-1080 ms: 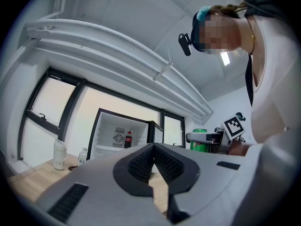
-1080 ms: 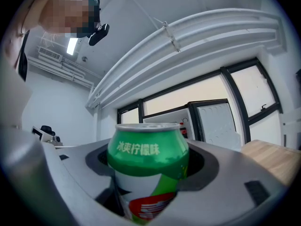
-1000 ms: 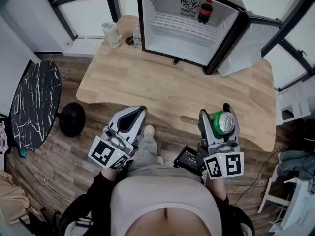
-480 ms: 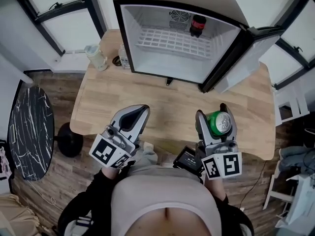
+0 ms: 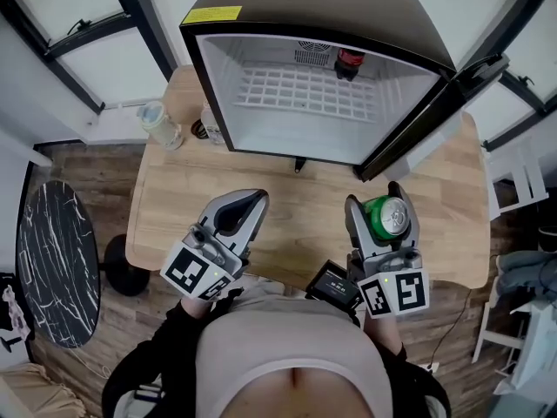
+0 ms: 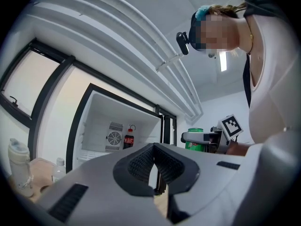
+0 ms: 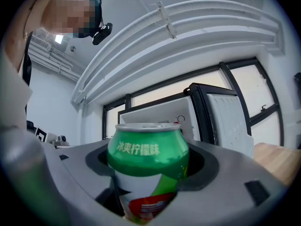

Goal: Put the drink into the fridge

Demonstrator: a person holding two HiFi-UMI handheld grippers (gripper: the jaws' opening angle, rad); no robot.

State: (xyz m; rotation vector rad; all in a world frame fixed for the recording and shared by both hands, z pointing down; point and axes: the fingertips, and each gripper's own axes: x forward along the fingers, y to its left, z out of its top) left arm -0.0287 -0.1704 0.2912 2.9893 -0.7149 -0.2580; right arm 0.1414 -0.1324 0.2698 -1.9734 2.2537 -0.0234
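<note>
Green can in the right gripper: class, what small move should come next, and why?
Probably move the right gripper forward toward the open fridge: it grips the green can upright above the table, and the wire shelf left of the cola bottle looks free.

The open fridge [image 5: 331, 7] now stands nearer the held green can [image 5: 387, 216].

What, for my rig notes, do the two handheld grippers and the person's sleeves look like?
The left gripper and right gripper are pale grey rounded shells with dark ribbed pads inside the jaws. Each carries a white cube with black square markers. The sleeves are black, the top pale.
</note>
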